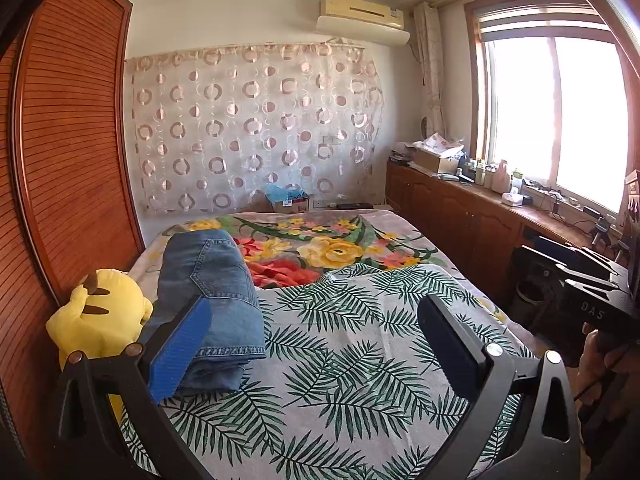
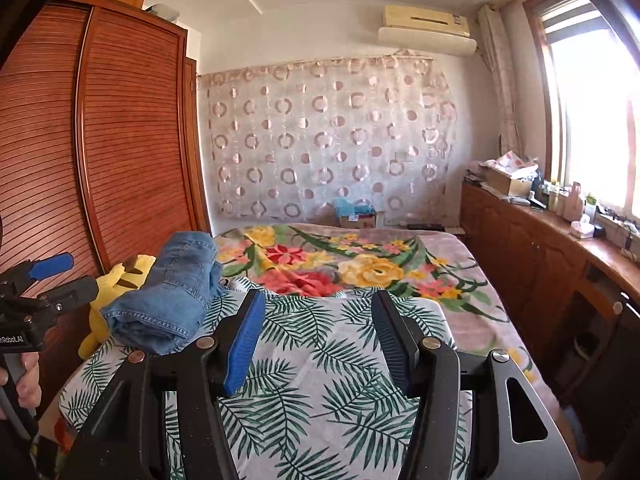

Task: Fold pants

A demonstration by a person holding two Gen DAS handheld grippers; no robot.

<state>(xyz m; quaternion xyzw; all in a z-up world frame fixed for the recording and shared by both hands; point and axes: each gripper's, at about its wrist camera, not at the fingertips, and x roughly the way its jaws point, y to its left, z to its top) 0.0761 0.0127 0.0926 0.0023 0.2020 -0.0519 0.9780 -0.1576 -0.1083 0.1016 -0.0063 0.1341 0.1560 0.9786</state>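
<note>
A: Where are the pants (image 1: 208,304) now?

B: On the bed (image 1: 360,400), along its left edge, lying on the leaf-print cover (image 1: 340,360). Blue denim, folded into a thick stacked bundle. A back pocket faces up. The hem end points toward you.

A: Anything touching them?

B: The yellow plush toy (image 1: 100,320) sits just beside them, between the bundle and the wardrobe (image 1: 72,140). Whether they touch, I can't tell.

A: State of your tongs?

B: Left tongs (image 1: 316,344): spread wide, nothing between the pads. The blue pad overlaps the bundle in the left wrist view, but the right wrist view shows those tongs off the left edge of the bed, apart from the denim. Right tongs (image 2: 320,340): spread too, empty, over bare leaf-print cover near the front edge of the bed. You're holding nothing in either hand.

A: So how far along?

B: My read: folding is done or close to it. The bundle is compact, layers stacked, no leg trailing loose. Edges at the near end look slightly uneven.

A: What's left?

B: Little, by my judgement. You might square the near edge or press the stack flat. The far end is partly hidden from here, so check it.
</note>
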